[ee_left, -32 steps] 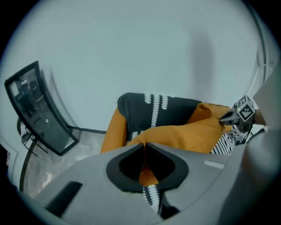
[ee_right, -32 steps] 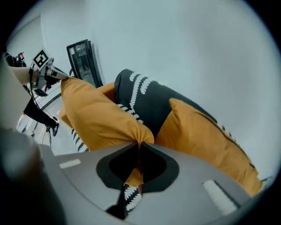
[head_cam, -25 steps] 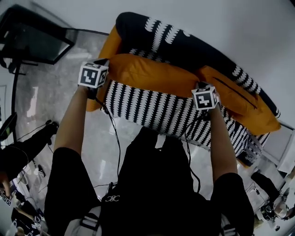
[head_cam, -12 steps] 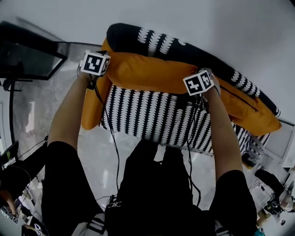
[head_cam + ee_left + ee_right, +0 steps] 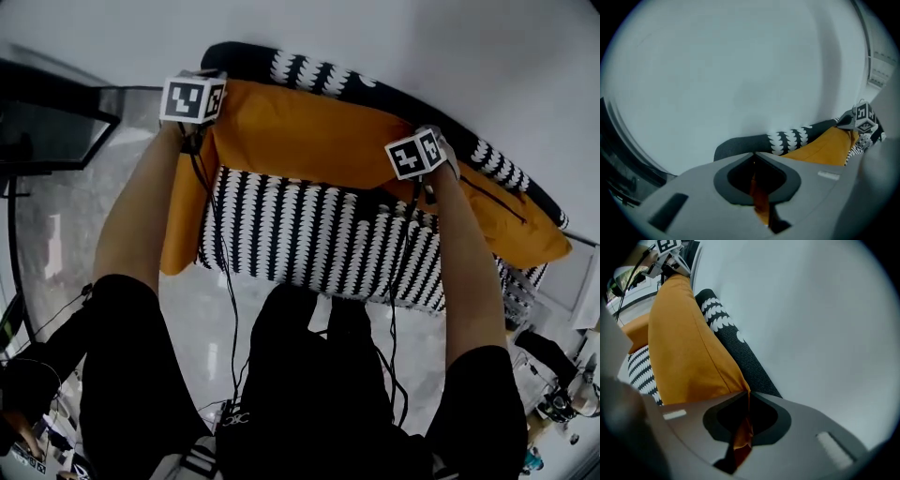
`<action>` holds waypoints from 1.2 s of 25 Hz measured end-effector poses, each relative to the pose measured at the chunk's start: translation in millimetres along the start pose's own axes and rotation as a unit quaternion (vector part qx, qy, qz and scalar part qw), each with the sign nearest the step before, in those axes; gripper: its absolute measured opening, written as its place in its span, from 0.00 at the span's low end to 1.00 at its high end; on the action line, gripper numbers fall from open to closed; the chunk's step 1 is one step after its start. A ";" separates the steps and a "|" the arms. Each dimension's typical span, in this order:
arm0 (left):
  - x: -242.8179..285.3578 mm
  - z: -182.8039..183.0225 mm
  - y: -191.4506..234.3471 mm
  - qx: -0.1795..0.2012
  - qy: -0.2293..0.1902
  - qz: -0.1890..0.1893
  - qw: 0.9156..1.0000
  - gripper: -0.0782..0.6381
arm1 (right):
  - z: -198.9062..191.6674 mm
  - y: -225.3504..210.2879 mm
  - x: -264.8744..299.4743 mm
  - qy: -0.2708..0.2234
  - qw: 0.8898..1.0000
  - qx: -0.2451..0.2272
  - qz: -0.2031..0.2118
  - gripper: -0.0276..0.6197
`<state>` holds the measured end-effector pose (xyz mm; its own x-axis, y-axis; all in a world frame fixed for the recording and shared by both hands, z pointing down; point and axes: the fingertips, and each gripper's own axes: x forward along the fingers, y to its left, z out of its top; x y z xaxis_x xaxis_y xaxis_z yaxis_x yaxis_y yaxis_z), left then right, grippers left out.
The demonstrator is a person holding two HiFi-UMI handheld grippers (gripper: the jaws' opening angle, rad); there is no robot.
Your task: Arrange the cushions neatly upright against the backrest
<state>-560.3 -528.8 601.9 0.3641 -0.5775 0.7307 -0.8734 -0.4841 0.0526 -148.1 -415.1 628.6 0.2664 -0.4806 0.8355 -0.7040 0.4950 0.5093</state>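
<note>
the orange cushion (image 5: pixel 300 141) is held up over the seat (image 5: pixel 309 239) of a black-and-white patterned sofa (image 5: pixel 281 272), just in front of the backrest (image 5: pixel 319 75). its long axis is laid along the sofa, parallel to the backrest, with one long edge uppermost and the broad face turned out toward the person. the left gripper (image 5: pixel 754 187) is clamped tight on orange fabric at the cushion's upper left corner, and the right gripper (image 5: pixel 744 427) is likewise pinched shut on fabric at the upper right corner. from the right gripper view the cushion is seen stretched away to the other gripper, with the dark backrest close behind it and a pale wall (image 5: pixel 811 310) beyond. a second orange cushion (image 5: pixel 511 220) is leaned at the sofa's right end, and a third orange cushion (image 5: pixel 183 216) is seen at its left end.
</note>
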 end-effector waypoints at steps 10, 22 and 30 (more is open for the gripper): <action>17.9 6.0 -30.6 0.060 0.012 -0.004 0.998 0.37 | 7.0 -3.9 -4.6 -0.041 0.999 0.031 -0.011 0.13; -107.7 46.4 -51.4 -0.003 -0.095 0.036 0.995 0.12 | 68.3 -37.8 -155.8 -0.293 0.923 0.241 0.069 0.05; -225.2 115.7 -181.9 -0.007 -0.191 0.042 0.981 0.12 | 50.4 -63.2 -298.0 -0.438 0.844 0.288 0.110 0.05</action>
<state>-446.0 -386.7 349.0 0.3837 -0.8202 0.4244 -0.9087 -0.4171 0.0154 -216.1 -339.6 337.0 -0.3244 -0.8987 0.2950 -0.9436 0.3292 -0.0346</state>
